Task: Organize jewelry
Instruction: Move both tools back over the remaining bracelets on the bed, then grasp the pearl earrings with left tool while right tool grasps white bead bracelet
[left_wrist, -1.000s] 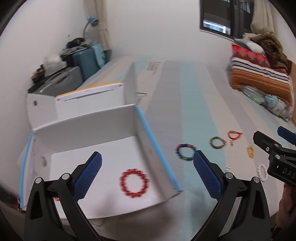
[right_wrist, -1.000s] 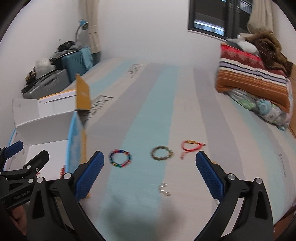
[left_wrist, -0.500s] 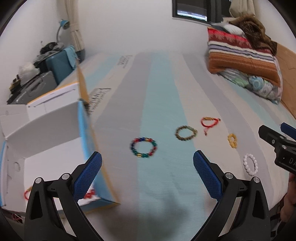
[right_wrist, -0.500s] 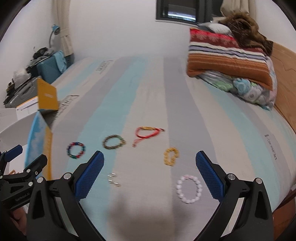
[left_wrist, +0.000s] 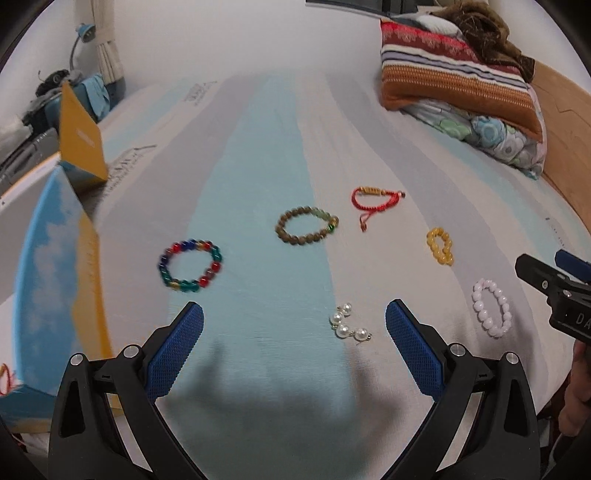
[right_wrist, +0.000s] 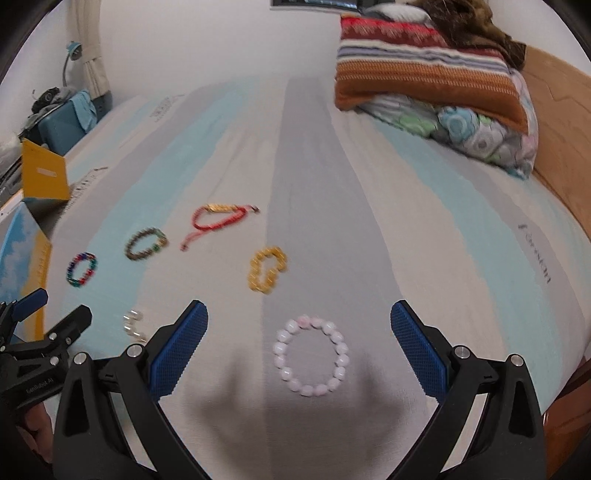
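Note:
Several bracelets lie on the striped bed. In the left wrist view: a multicolour bead bracelet (left_wrist: 191, 265), a brown bead bracelet (left_wrist: 306, 225), a red cord bracelet (left_wrist: 373, 199), a yellow bead bracelet (left_wrist: 440, 245), a pink bead bracelet (left_wrist: 492, 312) and white pearl pieces (left_wrist: 347, 322). My left gripper (left_wrist: 294, 332) is open and empty, just short of the pearls. My right gripper (right_wrist: 299, 334) is open and empty, with the pink bracelet (right_wrist: 311, 355) between its fingers. The yellow bracelet (right_wrist: 266, 268) lies beyond it.
An open box with a blue cloud-print side (left_wrist: 48, 266) and a yellow flap (left_wrist: 79, 142) stands at the left. Folded blankets and pillows (right_wrist: 436, 81) are piled at the far right by a wooden bed edge (right_wrist: 554, 155). Luggage (right_wrist: 62, 118) sits far left.
Both grippers have swung right, away from the box and over the row of bracelets. The right gripper now frames the pink bracelet. The box's inside with the red bracelet has left the left view.

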